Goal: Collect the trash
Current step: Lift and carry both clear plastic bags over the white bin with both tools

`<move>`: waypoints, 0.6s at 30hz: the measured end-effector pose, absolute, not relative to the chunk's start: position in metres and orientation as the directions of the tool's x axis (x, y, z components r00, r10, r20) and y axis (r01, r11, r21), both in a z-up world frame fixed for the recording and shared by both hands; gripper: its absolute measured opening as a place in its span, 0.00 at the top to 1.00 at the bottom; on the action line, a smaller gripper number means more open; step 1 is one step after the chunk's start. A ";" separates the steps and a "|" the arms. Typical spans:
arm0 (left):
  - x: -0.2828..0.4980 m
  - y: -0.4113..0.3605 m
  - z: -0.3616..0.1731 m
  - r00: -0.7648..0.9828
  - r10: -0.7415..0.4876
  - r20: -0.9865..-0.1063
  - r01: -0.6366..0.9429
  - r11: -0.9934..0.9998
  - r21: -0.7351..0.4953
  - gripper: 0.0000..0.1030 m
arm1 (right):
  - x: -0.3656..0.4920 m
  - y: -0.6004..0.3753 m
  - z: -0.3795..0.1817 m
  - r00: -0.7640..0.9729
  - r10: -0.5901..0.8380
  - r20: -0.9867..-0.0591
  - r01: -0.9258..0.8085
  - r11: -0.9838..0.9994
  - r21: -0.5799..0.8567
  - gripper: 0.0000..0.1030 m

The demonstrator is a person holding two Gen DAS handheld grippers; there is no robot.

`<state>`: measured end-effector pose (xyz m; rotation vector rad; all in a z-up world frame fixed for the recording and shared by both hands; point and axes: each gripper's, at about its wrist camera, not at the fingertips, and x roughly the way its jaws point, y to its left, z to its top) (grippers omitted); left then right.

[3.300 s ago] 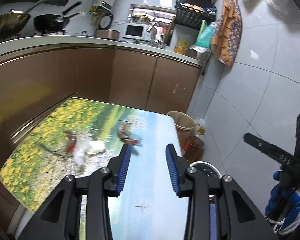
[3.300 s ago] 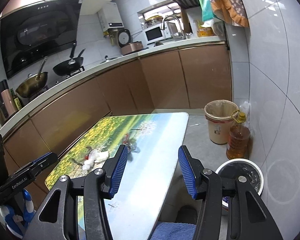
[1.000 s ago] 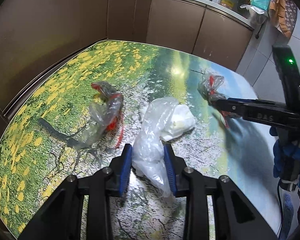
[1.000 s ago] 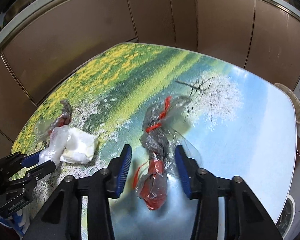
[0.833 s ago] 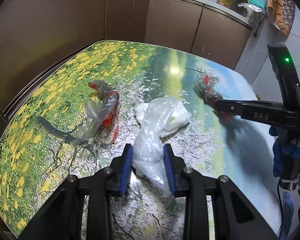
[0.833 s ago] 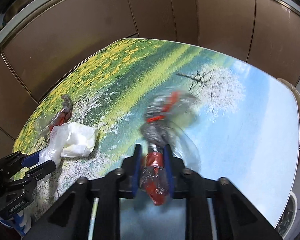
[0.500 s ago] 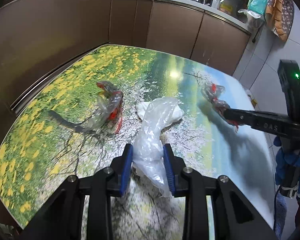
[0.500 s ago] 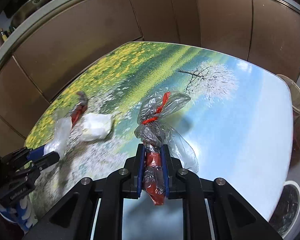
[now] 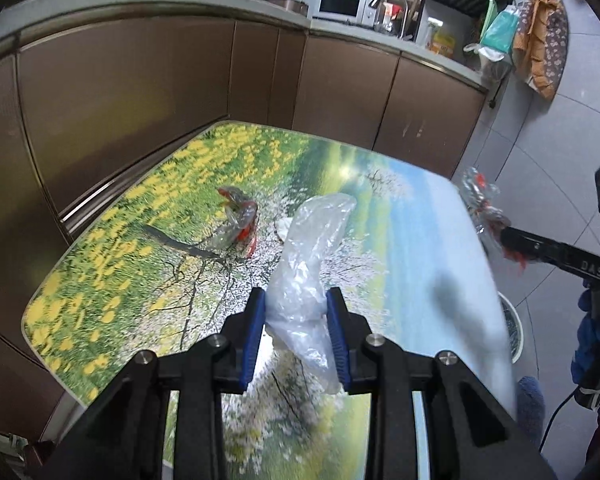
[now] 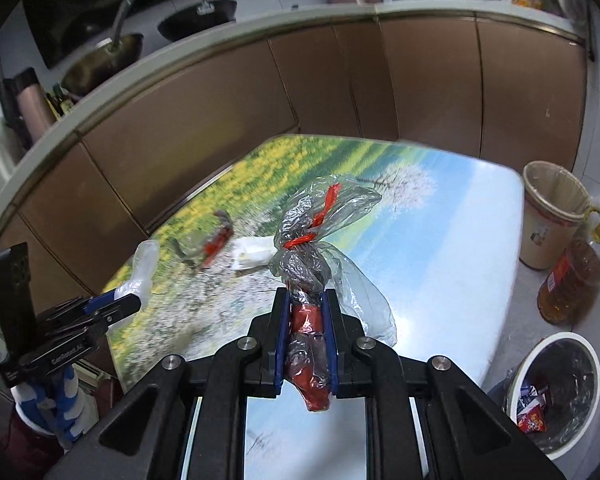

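My left gripper [image 9: 297, 312] is shut on a clear crumpled plastic bag [image 9: 314, 248] and holds it above the landscape-printed table [image 9: 412, 248]. My right gripper [image 10: 305, 320] is shut on a clear bag with red ties and red contents [image 10: 312, 248], lifted over the table's right side; it also shows at the right of the left wrist view [image 9: 482, 204]. Another clear-and-red bag [image 9: 238, 224] and a white crumpled paper [image 10: 252, 254] lie on the table. A white-rimmed trash bin [image 10: 556, 396] with a dark liner stands on the floor at lower right.
A beige lined wastebasket [image 10: 552, 216] and an oil bottle [image 10: 572, 280] stand on the floor right of the table. Brown cabinets [image 9: 140, 80] wrap the far and left sides. The counter holds pans and a microwave [image 9: 338, 4].
Both grippers have risen from the table with their bags. The left bag has come away from the white paper, which stays on the table. The right gripper has moved toward the right side.
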<state>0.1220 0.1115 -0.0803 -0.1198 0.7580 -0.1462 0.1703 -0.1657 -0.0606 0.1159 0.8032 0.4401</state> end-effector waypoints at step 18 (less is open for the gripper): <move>0.055 0.087 -0.035 0.769 -0.228 -0.597 0.163 0.973 -0.162 0.72 | 0.041 -0.259 -0.005 0.774 0.366 -0.517 -0.208 0.918 0.339 0.85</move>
